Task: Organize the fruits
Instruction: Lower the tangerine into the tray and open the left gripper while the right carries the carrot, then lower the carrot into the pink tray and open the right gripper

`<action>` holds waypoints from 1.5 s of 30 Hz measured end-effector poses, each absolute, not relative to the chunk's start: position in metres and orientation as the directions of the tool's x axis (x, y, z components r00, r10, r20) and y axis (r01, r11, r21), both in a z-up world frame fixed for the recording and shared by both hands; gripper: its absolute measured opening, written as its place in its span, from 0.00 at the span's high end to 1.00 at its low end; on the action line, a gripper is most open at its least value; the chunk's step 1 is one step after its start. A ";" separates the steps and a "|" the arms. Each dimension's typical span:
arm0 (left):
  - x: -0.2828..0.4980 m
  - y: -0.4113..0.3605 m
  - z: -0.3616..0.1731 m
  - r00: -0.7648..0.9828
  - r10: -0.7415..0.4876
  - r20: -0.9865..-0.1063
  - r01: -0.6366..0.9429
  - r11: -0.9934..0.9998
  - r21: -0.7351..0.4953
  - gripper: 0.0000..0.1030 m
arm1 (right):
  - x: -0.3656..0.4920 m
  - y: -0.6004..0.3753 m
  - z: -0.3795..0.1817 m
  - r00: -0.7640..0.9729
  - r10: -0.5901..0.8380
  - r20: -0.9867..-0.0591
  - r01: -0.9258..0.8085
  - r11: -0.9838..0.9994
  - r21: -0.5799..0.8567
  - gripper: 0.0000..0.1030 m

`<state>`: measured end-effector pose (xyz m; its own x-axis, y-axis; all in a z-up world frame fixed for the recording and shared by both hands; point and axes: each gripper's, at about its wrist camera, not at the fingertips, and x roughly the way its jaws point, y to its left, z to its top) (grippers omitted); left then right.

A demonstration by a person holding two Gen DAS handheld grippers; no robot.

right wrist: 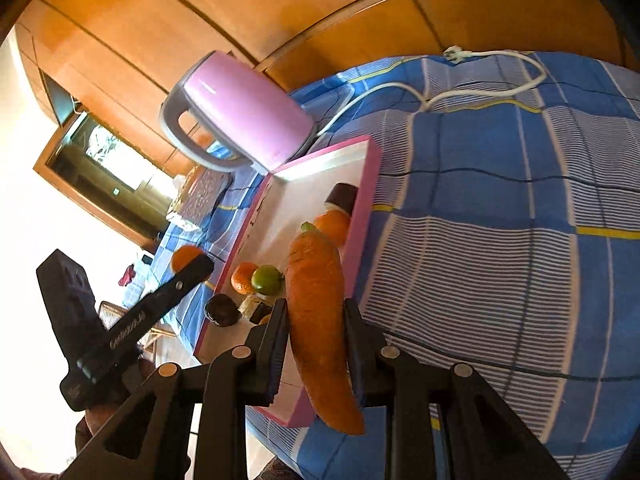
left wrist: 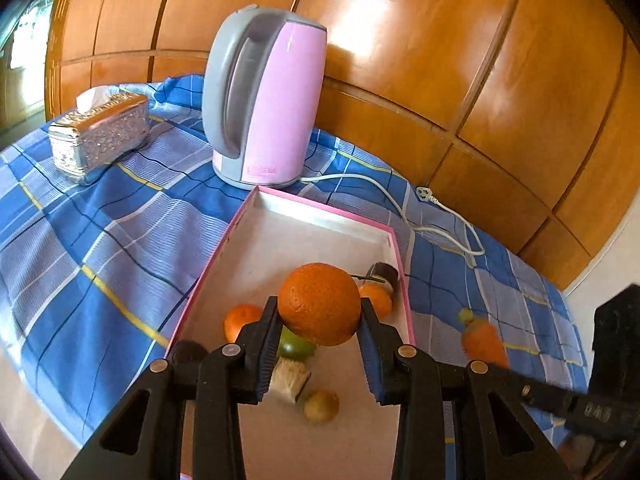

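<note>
Fingers of the left gripper are clamped on one large orange, a pad pressed to each side of it, holding it above the pink-rimmed tray that lies on the blue checked cloth of the bench. Counted in the left wrist view, the tray holds two small tangerines, one at the left and one at the right, one green lime partly hidden under the orange, one yellowish round fruit, one pale cut piece, one dark round fruit by the near left rim and one dark cylinder against the right wall. One pink kettle stands just behind the tray, its white cord trailing across the cloth, and one silver tissue box sits well to the left. One carrot shows blurred at the right, off the tray. In the right wrist view, the right gripper has its fingers shut on that single carrot, which runs lengthwise between them with its green top pointing away, over the tray's near pink edge. Inside the tray from here show two tangerines, one lime, one dark fruit and the dark cylinder. The kettle and cord lie beyond.
</note>
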<state>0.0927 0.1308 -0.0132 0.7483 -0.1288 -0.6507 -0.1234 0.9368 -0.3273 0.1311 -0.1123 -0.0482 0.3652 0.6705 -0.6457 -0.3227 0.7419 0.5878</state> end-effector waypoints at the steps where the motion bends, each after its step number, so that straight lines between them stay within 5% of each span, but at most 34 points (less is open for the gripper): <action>1: 0.099 0.131 -0.014 0.745 -0.141 -0.652 -0.115 0.936 -0.333 0.64 | 0.131 -0.110 -0.049 0.360 0.672 -0.648 -0.325 0.741 0.588 0.74; 10: 0.127 0.129 -0.028 0.727 -0.139 -0.673 -0.123 0.937 -0.327 0.52 | 0.136 -0.086 -0.054 0.326 0.670 -0.666 -0.341 0.741 0.579 0.74; 21: 0.106 0.149 -0.052 0.685 -0.023 -0.729 -0.272 0.919 -0.285 0.54 | 0.145 -0.056 -0.058 0.301 0.666 -0.682 -0.373 0.741 0.559 0.74; 45: 0.087 0.149 -0.050 0.700 0.049 -0.713 -0.286 0.933 -0.218 0.54 | 0.184 -0.014 -0.073 0.325 0.623 -0.711 -0.267 0.782 0.563 0.71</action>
